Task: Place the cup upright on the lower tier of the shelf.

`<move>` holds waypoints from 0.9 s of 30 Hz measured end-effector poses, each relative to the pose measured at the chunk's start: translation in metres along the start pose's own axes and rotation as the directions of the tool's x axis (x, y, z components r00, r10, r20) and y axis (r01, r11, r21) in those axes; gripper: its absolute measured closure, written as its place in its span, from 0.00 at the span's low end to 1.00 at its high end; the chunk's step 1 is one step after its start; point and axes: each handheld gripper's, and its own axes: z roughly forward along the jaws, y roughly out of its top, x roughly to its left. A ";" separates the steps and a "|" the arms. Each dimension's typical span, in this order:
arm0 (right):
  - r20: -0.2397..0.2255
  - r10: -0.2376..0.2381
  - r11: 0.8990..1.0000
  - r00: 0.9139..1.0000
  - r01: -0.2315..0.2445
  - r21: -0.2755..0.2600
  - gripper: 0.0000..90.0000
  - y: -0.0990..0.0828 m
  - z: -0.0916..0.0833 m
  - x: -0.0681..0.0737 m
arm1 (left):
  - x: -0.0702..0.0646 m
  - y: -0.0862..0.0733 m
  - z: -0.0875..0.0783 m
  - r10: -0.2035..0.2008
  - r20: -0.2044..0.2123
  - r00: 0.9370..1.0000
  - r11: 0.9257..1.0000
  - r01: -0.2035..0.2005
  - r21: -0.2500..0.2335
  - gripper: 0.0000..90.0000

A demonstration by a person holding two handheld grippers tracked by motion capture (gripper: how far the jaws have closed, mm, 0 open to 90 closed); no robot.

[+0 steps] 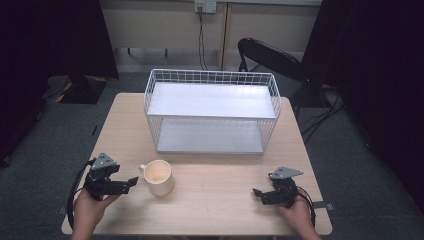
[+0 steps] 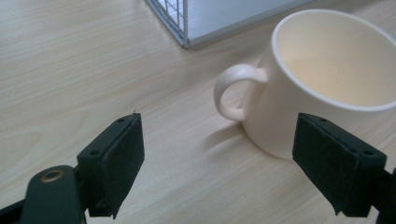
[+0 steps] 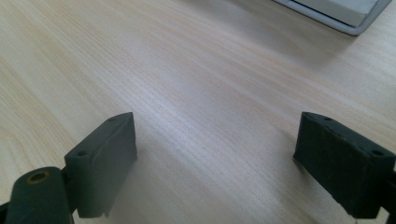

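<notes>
Black jaws of the left gripper stand wide apart, with the cream mug just past them.
Its handle points between them, easy to grab; right gripper gapes over bare table, wire rack beyond.

Cream mug beyond parted jaws

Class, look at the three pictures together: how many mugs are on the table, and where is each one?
1. The cream mug stands upright on the table, in front of the wire shelf rack, just ahead of the open left gripper. Nothing appears to hide another.
</notes>
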 end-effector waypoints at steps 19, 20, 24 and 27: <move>0.002 0.001 1.000 1.000 -0.001 0.000 0.13 0.000 0.000 0.000 | -0.013 0.025 0.010 0.005 0.050 0.999 0.999 -0.003 -0.039 0.19; 0.002 0.001 1.000 1.000 -0.001 0.000 0.13 0.000 0.000 0.000 | -0.013 0.025 0.010 0.005 0.050 0.999 0.999 -0.003 -0.039 0.19; 0.002 0.001 1.000 1.000 -0.001 0.000 0.13 0.000 0.000 0.000 | -0.017 0.030 0.018 0.020 0.054 0.998 0.999 -0.018 -0.030 0.21; 0.002 0.001 1.000 1.000 -0.001 0.000 0.13 0.000 0.000 0.000 | -0.019 0.033 0.023 0.023 0.056 0.998 0.999 -0.022 -0.024 0.23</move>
